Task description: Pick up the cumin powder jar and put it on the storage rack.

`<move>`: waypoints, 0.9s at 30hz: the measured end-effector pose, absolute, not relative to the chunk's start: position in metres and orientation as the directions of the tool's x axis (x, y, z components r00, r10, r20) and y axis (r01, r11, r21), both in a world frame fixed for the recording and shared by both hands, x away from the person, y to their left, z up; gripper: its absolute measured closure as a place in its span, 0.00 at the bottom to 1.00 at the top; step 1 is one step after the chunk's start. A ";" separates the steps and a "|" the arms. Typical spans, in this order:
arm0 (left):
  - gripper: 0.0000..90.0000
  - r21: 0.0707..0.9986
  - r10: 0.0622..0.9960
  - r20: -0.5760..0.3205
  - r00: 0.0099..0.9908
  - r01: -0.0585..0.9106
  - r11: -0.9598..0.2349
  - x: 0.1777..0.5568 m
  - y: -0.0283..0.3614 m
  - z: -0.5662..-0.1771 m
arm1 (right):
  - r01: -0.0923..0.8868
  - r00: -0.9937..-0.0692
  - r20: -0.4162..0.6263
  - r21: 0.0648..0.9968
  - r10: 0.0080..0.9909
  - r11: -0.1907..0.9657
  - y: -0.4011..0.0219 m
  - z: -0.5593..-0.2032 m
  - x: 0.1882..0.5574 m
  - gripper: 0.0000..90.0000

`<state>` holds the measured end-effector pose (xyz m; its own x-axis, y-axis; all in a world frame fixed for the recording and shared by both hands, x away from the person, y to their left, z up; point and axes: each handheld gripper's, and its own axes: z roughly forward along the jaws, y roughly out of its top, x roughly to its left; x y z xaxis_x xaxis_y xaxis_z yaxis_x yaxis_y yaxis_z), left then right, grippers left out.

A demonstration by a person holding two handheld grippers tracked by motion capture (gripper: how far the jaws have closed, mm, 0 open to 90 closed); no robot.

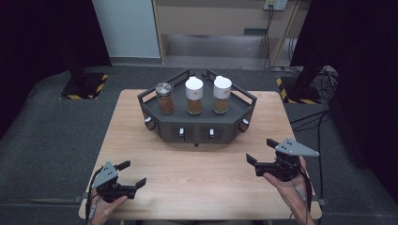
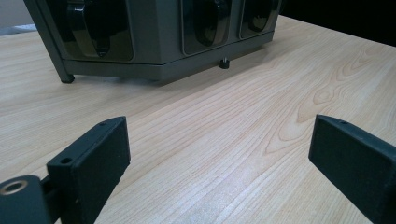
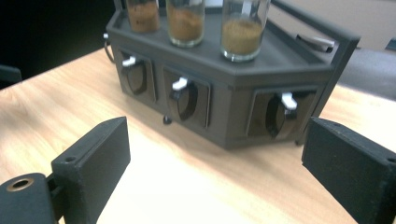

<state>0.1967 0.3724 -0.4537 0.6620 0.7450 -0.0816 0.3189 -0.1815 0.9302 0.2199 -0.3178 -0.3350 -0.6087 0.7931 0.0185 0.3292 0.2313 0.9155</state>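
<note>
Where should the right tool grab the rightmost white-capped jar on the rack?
Grip the rightmost jar around its glass body just under the white cap, coming from the front above the rack deck. It stands upright, and the rail leaves that side open. The right tool is open.

Overhead light falls evenly on the counter; the surroundings in the high view stay dark. A soft shadow lies beneath the rack. The right gripper view is slightly motion-blurred. In the left gripper view, the wood grain is sharp.
</note>
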 end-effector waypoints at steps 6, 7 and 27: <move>0.05 0.930 0.747 -0.081 0.660 0.320 -0.183 0.197 0.372 -0.454 | 0.351 -0.608 0.038 0.909 0.793 0.226 -0.326 -0.355 0.215 0.09; 0.05 0.929 0.747 -0.081 0.660 0.320 -0.183 0.197 0.372 -0.454 | 0.349 -0.605 0.033 0.909 0.795 0.228 -0.327 -0.359 0.214 0.09; 0.05 0.928 0.750 -0.079 0.657 0.323 -0.185 0.197 0.372 -0.453 | 0.405 -0.600 0.080 0.888 0.796 0.217 -0.342 -0.403 0.205 0.09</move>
<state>0.1966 0.3719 -0.4533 0.6567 0.7500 -0.0794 0.3231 -0.1847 0.9282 0.2053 -0.3422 -0.4029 -0.6004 0.7957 0.0795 0.4048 0.2167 0.8884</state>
